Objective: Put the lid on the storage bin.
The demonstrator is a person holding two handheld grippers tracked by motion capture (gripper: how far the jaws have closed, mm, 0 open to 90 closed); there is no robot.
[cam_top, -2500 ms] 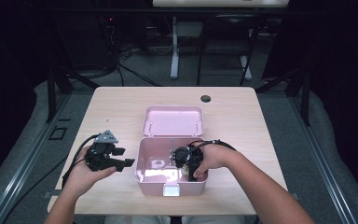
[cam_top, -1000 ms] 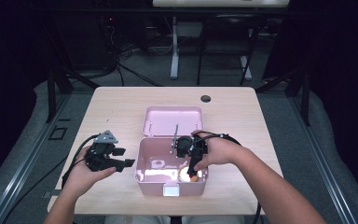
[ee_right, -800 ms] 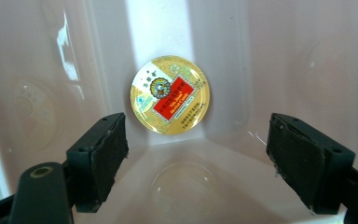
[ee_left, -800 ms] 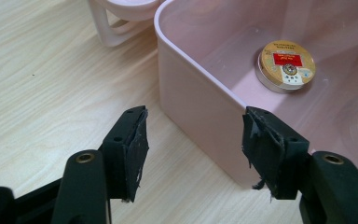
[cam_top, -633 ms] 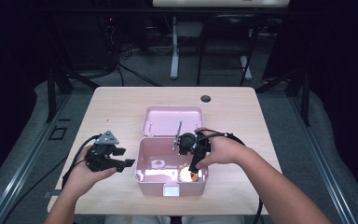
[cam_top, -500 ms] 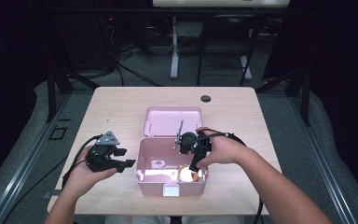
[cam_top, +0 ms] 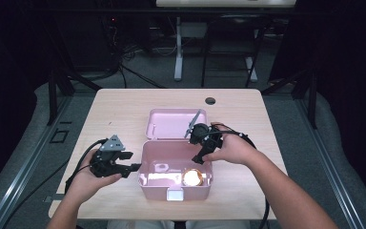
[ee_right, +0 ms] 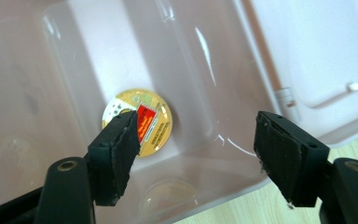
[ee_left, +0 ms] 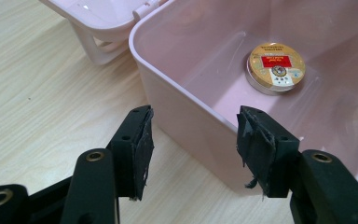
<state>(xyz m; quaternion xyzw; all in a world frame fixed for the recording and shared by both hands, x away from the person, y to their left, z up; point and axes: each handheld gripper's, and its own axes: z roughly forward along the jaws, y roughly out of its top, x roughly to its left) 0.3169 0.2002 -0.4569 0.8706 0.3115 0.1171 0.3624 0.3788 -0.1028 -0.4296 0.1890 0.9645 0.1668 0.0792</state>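
Pink box [cam_top: 175, 177] holds the gold tin [cam_top: 192, 177] on its floor. Both grippers' jaws — left gripper [ee_left: 193, 154], right gripper [ee_right: 196, 158] — gape empty, just been closing; the gripper views show the tin's red label.

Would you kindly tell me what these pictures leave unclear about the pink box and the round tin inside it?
- Round tin: label print too small to read in the left gripper view; glare washes it out in the high view.
- Tin in the right gripper view: the right gripper covers its edge.
- Pink box: its far side is cut off by the frame edge.
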